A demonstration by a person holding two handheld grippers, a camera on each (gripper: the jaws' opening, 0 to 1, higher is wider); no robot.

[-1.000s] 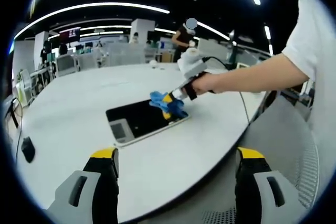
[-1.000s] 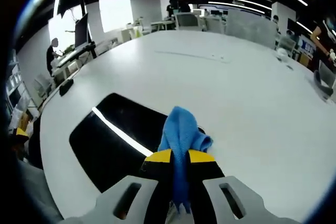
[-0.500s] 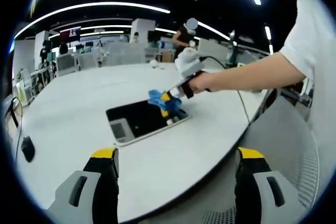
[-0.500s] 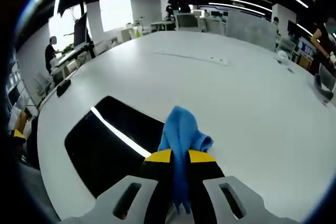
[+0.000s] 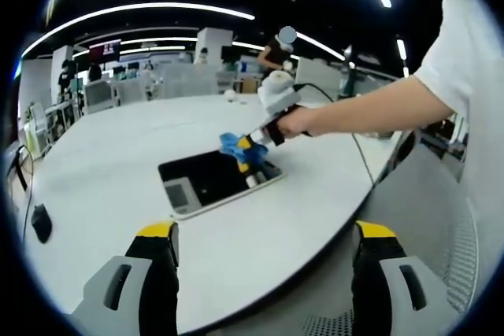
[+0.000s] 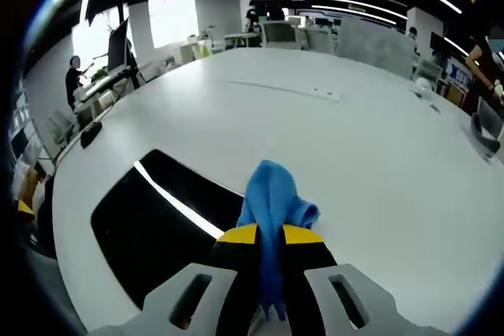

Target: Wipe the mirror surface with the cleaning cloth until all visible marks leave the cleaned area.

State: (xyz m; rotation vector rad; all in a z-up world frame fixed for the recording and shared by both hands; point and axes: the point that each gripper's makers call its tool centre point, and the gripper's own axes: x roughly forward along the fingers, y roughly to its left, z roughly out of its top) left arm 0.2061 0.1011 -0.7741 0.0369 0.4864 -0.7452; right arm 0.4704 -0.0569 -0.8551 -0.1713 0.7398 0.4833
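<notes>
Mid-wipe: right hand-held gripper (image 6: 269,235) clamps the cleaning cloth (image 6: 272,194) on the mirror (image 6: 157,222); next, sweep across; left hand-held gripper (image 5: 264,234) gapes idle.

Left gripper (image 5: 264,253): jaws wide apart, yellow-tipped, grey-bodied, rising from the bottom of the left gripper view; nothing between them.

Right gripper (image 6: 270,235): jaws pressed together, yellow-tipped, clamped on blue fabric. In the left gripper view it (image 5: 250,152) enters from the right, angled downward, gripped by the person's hand (image 5: 295,122).

Right forearm (image 5: 378,112): bare, extended leftward from a white sleeve (image 5: 465,45).
</notes>
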